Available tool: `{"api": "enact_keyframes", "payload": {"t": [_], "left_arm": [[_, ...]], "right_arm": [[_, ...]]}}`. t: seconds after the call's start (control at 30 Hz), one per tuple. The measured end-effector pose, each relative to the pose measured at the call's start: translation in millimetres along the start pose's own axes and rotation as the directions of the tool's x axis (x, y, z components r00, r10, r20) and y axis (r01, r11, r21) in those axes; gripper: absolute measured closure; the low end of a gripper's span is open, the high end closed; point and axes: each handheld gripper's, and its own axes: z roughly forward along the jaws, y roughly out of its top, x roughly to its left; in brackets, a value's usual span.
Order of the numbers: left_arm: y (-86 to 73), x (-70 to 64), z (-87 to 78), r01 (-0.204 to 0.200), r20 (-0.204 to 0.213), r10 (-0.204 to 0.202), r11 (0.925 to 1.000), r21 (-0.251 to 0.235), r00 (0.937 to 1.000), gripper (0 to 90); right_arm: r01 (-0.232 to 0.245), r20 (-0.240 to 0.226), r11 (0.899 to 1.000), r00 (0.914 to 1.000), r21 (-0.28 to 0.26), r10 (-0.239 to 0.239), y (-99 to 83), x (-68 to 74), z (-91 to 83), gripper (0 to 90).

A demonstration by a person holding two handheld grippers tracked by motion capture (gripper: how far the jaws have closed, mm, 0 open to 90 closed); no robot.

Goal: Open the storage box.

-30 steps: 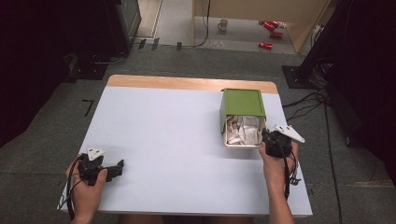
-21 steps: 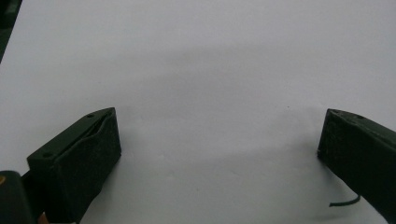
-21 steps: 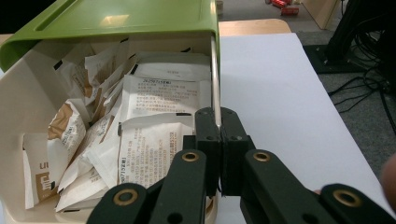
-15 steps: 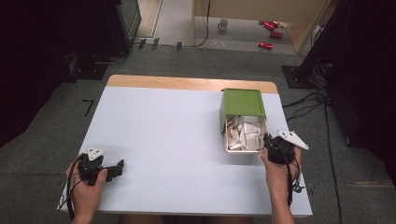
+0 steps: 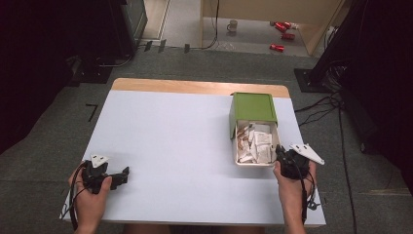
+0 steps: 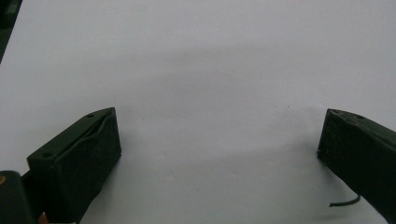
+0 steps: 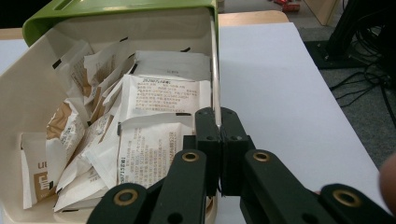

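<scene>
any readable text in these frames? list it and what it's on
"U..." in brown letters, cut off: on the sachet at the box's near left corner.
Fine printed lines on the white packets: too blurred to read.
Packets in the high view: too small to read.
Red cans on the floor: no legible label.

Right tool point(image 5: 286, 158) and box point(image 5: 253, 127) nearer the person.
</scene>
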Motion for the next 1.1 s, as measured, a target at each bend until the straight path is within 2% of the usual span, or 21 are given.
{"api": "enact_keyframes", "payload": {"t": [1.1], "left_arm": [[0.0, 0.0, 0.0, 0.000, 0.000, 0.000, 1.0000, 0.000, 1.0000, 0.0]], "right_arm": [[0.002, -0.006, 1.000, 1.0000, -0.001, -0.002, -15.6, -2.5, -18.2, 89.7]]}}
